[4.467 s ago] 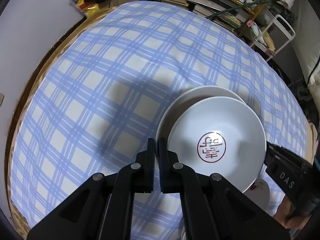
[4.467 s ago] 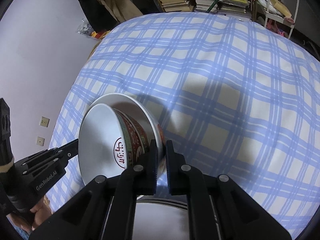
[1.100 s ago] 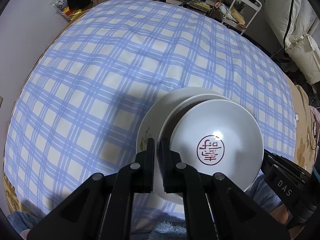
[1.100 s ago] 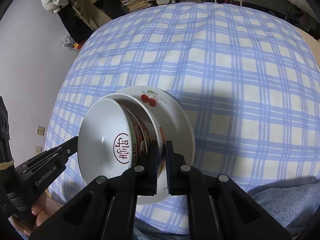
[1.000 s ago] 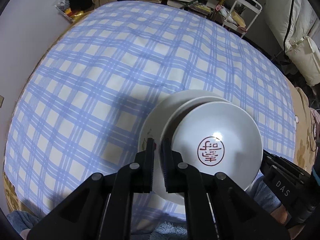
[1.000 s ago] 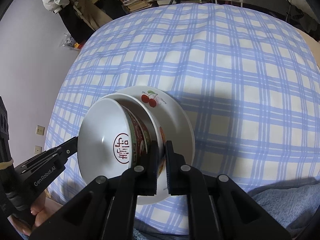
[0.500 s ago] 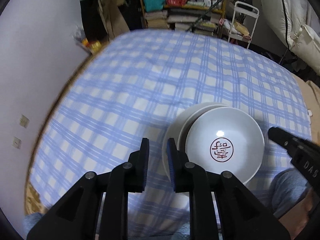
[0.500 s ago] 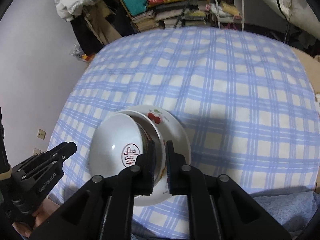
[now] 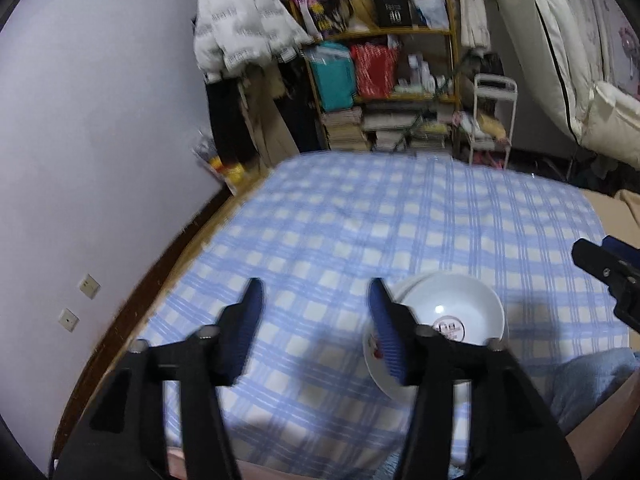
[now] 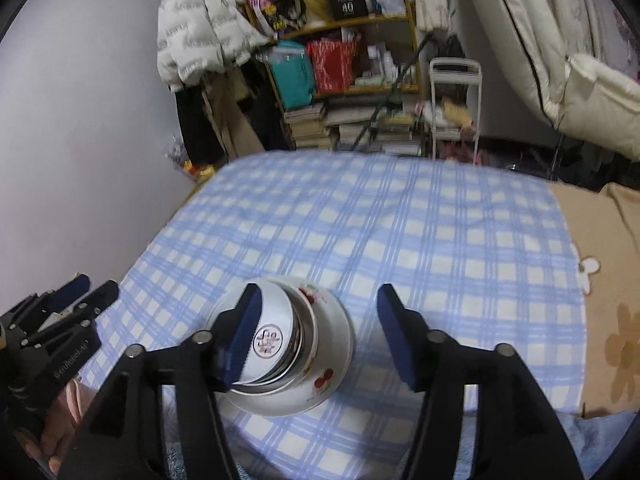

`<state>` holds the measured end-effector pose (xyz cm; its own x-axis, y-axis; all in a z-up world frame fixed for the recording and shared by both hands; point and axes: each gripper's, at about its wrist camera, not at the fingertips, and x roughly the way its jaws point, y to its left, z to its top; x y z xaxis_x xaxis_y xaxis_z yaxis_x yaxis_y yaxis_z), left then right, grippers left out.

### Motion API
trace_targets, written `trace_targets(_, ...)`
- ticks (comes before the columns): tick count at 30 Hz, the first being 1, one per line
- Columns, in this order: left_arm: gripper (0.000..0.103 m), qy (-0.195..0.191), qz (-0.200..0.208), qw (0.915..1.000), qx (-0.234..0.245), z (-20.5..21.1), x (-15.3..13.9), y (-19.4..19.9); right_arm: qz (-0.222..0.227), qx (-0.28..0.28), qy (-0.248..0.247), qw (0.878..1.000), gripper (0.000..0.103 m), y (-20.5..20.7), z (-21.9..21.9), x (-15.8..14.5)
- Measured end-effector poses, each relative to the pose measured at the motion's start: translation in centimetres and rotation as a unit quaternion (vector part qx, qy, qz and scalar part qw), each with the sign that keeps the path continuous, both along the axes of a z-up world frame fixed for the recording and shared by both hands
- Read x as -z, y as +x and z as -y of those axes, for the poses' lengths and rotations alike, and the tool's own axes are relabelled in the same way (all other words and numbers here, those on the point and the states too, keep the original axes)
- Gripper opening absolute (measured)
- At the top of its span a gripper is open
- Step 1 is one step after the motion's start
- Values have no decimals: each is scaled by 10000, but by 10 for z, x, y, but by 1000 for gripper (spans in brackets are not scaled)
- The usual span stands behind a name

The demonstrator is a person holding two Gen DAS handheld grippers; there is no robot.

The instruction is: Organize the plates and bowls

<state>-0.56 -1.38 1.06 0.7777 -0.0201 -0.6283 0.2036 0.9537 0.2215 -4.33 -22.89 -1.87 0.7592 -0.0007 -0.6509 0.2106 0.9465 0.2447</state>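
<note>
Both tools have just let go of the stacked dishes and lifted away.

The left tool (image 9: 316, 312) and right tool (image 10: 318, 322) have just been opening and hang spread and empty above the bowl (image 10: 276, 336), which sits nested on the cherry plate (image 10: 320, 384) near the bed's (image 10: 400, 240) front edge. The stacking step looks finished; next comes checking for loose dishes. The checked bed beyond lies open.

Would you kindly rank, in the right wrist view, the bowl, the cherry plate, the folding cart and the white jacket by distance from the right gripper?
1. Bowl, just behind the right gripper's left finger.
2. Cherry plate, under the bowl; too close to call between these two.
3. Folding cart, beyond the bed's far edge.
4. White jacket, hanging upper left; roughly as far as the cart.
</note>
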Motion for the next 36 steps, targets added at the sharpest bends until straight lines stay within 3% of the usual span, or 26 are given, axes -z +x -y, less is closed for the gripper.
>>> trace_targets(1, 74, -44, 94, 9999, -3, -2, -3, -3, 107, 17, -59, 9999, 72, -3, 0, -5)
trace_targets(6, 87, -145, 460, 9988, -112, -9, -13, -13, 683, 29, -405, 9968, 103, -21, -1, -22)
trace_targets(12, 92, -366, 557, 9978, 1, -15, -11, -21, 1112, 40, -658, 9916, 103, -27, -8, -21)
trace_targets(22, 97, -25, 999, 9950, 6, -2, -2, -32, 947, 72, -591, 9937, 103, -22, -4, -7)
trace_targets(36, 98, 160, 1009, 9948, 25, 1, 4, -31, 932, 206, -543, 9940, 103, -23, 2, -4)
